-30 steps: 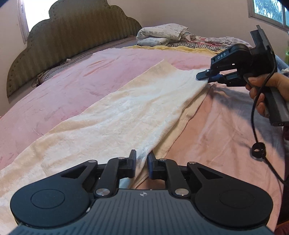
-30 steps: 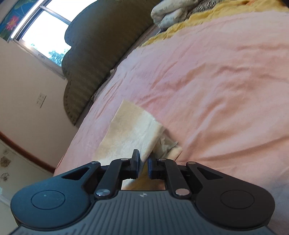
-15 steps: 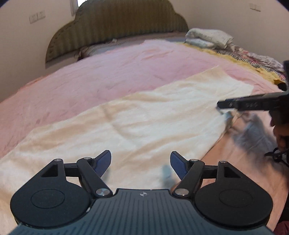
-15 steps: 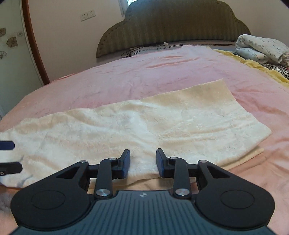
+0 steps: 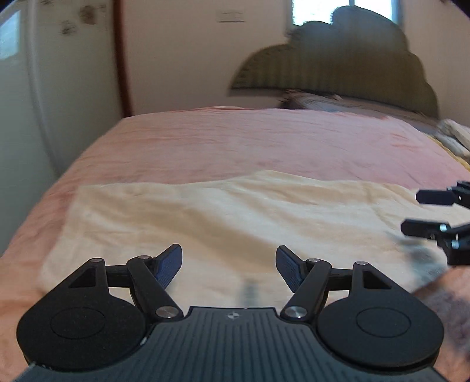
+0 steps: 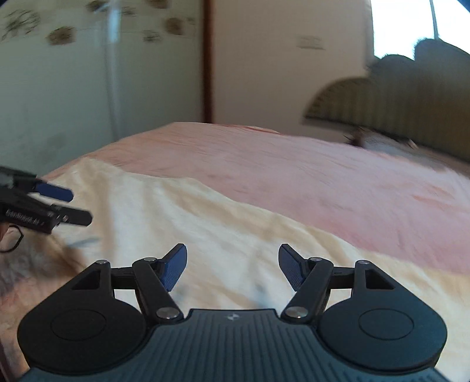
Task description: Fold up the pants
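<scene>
Bedroom, pink bed: cream pants lie flat at centre. Left gripper spread, empty. Right gripper at 3 o'clock, jaws opening, nothing between. Advice: pinch both layers at one end before folding.

Light: soft daylight from a window at twelve o'clock, blown out white; in the right wrist view the window glares at one o'clock.
Brightness: room fairly dim, colours muted.
Shadows: faint grey smudges on the cream pants.
Blur: motion smear on the headboard and walls.
Distortion: fisheye bending, dark corners.
</scene>
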`<state>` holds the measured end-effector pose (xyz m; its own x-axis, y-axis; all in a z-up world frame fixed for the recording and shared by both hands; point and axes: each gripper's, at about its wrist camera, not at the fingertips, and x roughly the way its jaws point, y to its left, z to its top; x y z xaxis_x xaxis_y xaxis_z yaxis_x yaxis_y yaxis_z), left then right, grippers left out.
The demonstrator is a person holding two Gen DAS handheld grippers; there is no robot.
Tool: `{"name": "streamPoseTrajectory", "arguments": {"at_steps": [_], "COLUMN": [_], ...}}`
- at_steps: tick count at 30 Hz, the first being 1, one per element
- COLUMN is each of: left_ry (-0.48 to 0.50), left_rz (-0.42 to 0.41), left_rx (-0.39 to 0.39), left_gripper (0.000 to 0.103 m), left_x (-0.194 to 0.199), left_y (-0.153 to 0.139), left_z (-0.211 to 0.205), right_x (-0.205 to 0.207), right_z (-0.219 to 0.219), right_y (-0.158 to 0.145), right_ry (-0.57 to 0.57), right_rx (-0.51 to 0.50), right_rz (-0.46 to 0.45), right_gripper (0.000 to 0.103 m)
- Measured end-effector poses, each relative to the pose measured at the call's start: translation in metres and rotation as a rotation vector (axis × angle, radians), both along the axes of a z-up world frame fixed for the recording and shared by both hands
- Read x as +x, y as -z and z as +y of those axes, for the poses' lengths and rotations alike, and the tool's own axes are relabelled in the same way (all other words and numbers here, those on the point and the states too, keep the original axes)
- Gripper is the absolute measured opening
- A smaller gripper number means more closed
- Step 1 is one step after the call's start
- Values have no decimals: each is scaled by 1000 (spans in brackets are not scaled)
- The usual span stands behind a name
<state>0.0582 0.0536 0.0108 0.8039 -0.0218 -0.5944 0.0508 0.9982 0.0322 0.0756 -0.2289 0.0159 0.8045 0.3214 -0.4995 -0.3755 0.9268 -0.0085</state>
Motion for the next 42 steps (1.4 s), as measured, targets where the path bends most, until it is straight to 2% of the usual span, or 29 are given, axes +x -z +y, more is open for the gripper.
{"name": "streamPoseTrajectory", "arguments": {"at_steps": [2, 5, 7, 10, 12, 17, 19, 22, 23, 25, 27, 30, 31, 34, 37, 39, 42], "left_ry": [-143, -326, -389, -407, -401, -397, -407, -407, -402, -421, -427, -468, -480, -494, -504, -497, -525], "left_rz": [-5, -15, -3, 23, 44, 85, 105, 124, 127, 134, 135, 148, 144, 90, 46, 63, 116], "left_rx": [-57, -191, -279, -444, -540, -650, -731, -881, -905, -921, -915, -911, -905, -867, -801, -754, -755], "left_gripper": [73, 73, 73, 72, 72, 71, 71, 70, 70, 53, 41, 18, 7, 2, 2, 2, 2], "left_x": [-6, -16, -17, -17, -15, -14, -12, -10, -7, -3, -1, 2, 1, -9, -18, -16, -11], "left_y": [-9, -17, -20, -18, -15, -2, 9, 22, 24, 27, 30, 39, 41, 37, 26, 26, 38], "left_z": [43, 102, 130, 159, 168, 175, 181, 191, 192, 193, 194, 197, 198, 197, 194, 193, 192], "right_x": [11, 22, 21, 14, 13, 19, 23, 27, 28, 28, 28, 36, 41, 50, 48, 45, 46], "right_z": [52, 124, 171, 231, 257, 294, 304, 309, 310, 313, 309, 303, 300, 296, 300, 307, 314], "right_y": [-2, -2, 1, 11, 18, 35, 40, 42, 43, 46, 45, 41, 38, 29, 25, 24, 35], "right_ry": [-162, -400, -523, -658, -707, -712, -714, -711, -714, -724, -722, -712, -709, -703, -710, -718, -708], "right_rx": [-45, -55, -103, -213, -249, -378, -416, -403, -404, -407, -389, -304, -268, -173, -136, -140, -186], "right_rz": [-25, -38, -66, -122, -132, -212, -226, -234, -235, -232, -224, -160, -126, -55, -42, -55, -20], "right_gripper": [59, 47, 45, 42, 38, 35, 34, 26, 21, 15, 12, 9, 9, 8, 9, 9, 11]}}
